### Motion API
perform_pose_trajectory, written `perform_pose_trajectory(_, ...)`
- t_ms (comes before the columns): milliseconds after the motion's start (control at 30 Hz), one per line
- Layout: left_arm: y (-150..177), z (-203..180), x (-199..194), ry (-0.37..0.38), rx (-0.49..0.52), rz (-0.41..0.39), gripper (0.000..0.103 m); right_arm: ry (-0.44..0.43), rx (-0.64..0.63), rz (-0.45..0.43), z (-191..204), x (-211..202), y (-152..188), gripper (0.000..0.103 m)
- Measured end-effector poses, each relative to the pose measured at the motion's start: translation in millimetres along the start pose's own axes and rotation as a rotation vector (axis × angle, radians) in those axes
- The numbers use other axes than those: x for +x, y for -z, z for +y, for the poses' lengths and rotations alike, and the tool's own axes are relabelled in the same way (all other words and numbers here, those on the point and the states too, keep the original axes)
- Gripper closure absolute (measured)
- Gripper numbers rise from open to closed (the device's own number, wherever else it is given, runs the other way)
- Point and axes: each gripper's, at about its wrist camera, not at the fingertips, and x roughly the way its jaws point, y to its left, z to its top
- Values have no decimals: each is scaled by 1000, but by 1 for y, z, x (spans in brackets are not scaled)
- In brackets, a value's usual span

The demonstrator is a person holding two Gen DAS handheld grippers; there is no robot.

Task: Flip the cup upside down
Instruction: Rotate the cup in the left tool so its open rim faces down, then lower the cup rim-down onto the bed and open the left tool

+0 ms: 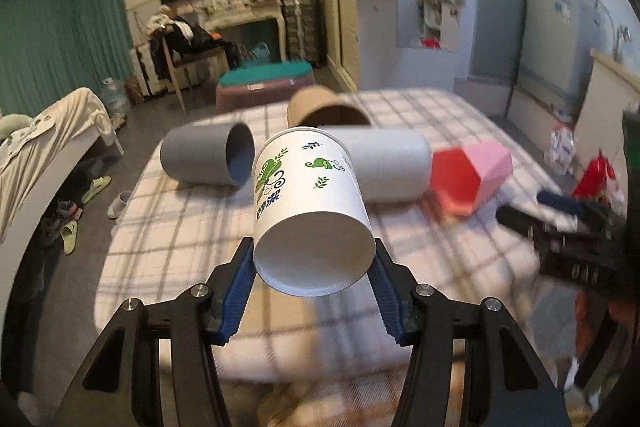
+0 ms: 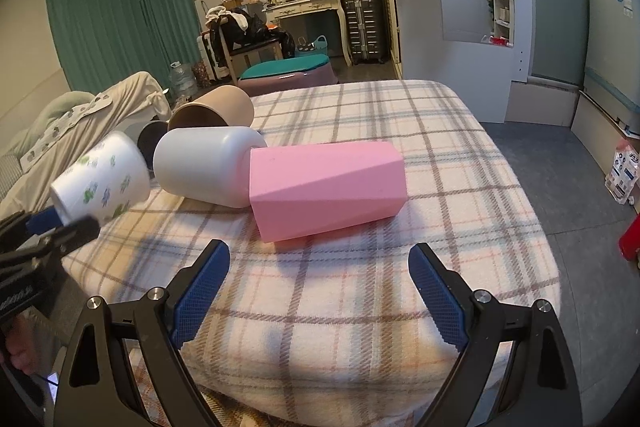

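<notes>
Sideways, left tongs (image 1: 314, 259) gripping leaf-printed cup (image 1: 308, 195)

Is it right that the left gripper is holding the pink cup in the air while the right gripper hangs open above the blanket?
Not quite: the left gripper is holding the white paper cup, as the left wrist view shows. The pink cup lies on the plaid blanket. The right gripper does hang open above it.

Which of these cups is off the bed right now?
The white paper cup with green leaf prints: the left tongs hold it in the air, while the grey, brown, plain white and pink cups all lie on the plaid blanket.
</notes>
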Motion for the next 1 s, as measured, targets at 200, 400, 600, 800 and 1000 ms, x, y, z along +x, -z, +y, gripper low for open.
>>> perform_pose_trajectory(200,3,18,-5,67,64,194,46,-26,23,-1,2,2,-5,12)
perform_pose_trajectory(400,-15,28,18,98,78,348,46,-44,34,7,2,10,-13,12)
perform_pose_trajectory(600,-37,30,49,90,79,352,46,-21,44,10,-8,17,-23,12)
perform_pose_trajectory(800,-47,37,66,90,57,338,50,11,60,5,-18,19,-31,12)
perform_pose_trajectory(1000,-36,40,59,88,58,268,49,19,43,-7,-10,19,-36,12)
